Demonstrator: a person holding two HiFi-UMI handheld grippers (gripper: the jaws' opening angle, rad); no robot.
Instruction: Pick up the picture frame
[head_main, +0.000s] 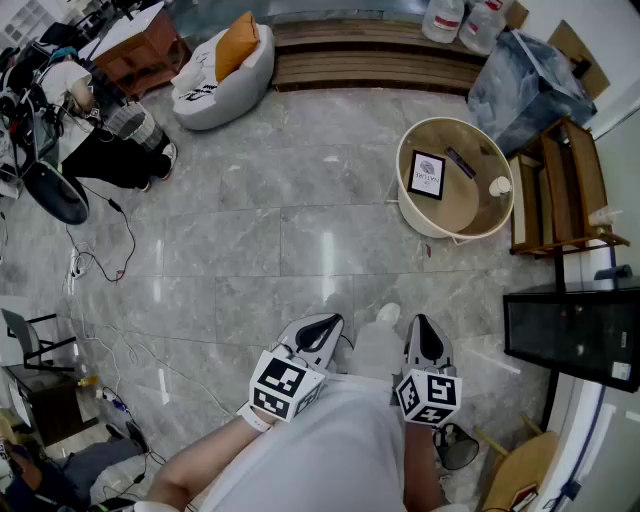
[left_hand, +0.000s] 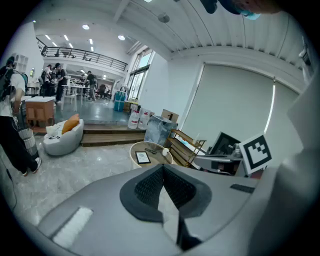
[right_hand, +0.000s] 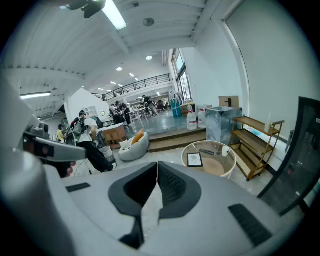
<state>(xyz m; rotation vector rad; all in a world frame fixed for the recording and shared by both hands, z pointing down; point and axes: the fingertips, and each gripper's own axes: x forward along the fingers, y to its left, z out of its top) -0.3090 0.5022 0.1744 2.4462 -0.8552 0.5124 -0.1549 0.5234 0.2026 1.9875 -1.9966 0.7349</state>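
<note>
Picture frame (head_main: 427, 175) lies on the round table (head_main: 470, 206).

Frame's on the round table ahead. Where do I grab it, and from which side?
Pinch the picture frame by its top edge, front to back, coming down from above with the right gripper, opened first. It looks propped and tilted rather than flat, so that thin black border stands free, and the round table's raised rim would hinder a low approach.

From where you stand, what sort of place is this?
Probably an open office or studio lounge: a beanbag seat on the tiled floor, a round table holding a picture frame, and a railed mezzanine.
</note>
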